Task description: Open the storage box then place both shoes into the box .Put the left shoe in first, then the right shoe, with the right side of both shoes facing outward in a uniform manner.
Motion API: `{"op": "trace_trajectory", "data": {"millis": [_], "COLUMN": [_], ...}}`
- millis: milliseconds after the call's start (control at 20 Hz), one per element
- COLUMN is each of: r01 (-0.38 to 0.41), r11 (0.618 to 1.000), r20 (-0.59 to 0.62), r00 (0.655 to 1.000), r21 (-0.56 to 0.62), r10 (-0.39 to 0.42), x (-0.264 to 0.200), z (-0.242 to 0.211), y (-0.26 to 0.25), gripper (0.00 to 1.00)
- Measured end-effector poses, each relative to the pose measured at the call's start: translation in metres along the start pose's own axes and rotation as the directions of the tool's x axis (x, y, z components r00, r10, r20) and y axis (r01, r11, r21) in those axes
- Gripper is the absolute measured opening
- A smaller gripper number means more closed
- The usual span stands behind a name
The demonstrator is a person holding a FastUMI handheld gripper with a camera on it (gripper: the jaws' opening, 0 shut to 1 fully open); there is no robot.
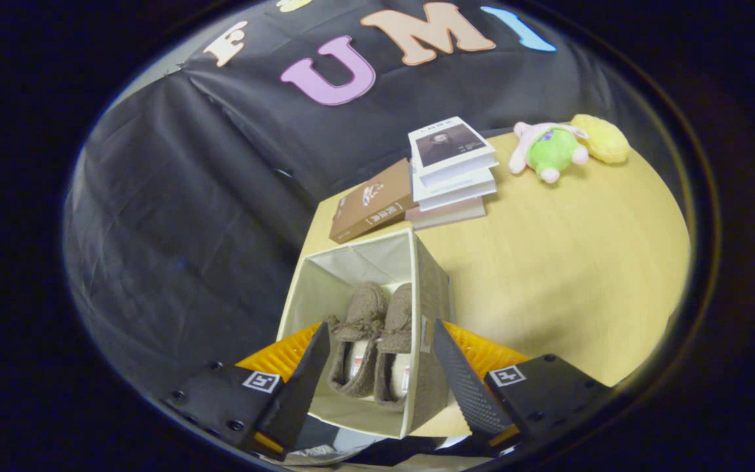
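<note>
While gripper (377, 380) jaws gape wide, two shoes (372, 341) in storage box (430, 288), labels illegible.

The storage box (430, 288) looks like woven matt cloth with a smooth pale lining. Both shoes (371, 341) are fuzzy, felt-like fabric. The table (567, 262) is smooth light wood-grain. The plush toy (551, 152) is soft and fluffy; the books (453, 172) have paper covers.
</note>
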State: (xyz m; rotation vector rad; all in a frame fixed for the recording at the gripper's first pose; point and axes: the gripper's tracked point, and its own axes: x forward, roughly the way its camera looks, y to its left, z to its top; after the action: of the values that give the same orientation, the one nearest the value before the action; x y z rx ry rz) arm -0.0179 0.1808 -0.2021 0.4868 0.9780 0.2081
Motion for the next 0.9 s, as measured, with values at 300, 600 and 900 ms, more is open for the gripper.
{"op": "trace_trajectory", "data": {"millis": [300,600,900], "r01": [-0.044,0.007,0.104], "r11": [0.993,0.975,0.961], "r20": [0.127,0.287,0.443], "r00": [0.99,0.956,0.896], "r21": [-0.105,-0.22,-0.257], "r10": [0.057,0.058,0.021], "x": [-0.038,-0.094,-0.157], "z": [0.037,0.08,0.119], "y": [-0.01,-0.05,-0.101], "gripper": [1.0,1.0,1.0]}}
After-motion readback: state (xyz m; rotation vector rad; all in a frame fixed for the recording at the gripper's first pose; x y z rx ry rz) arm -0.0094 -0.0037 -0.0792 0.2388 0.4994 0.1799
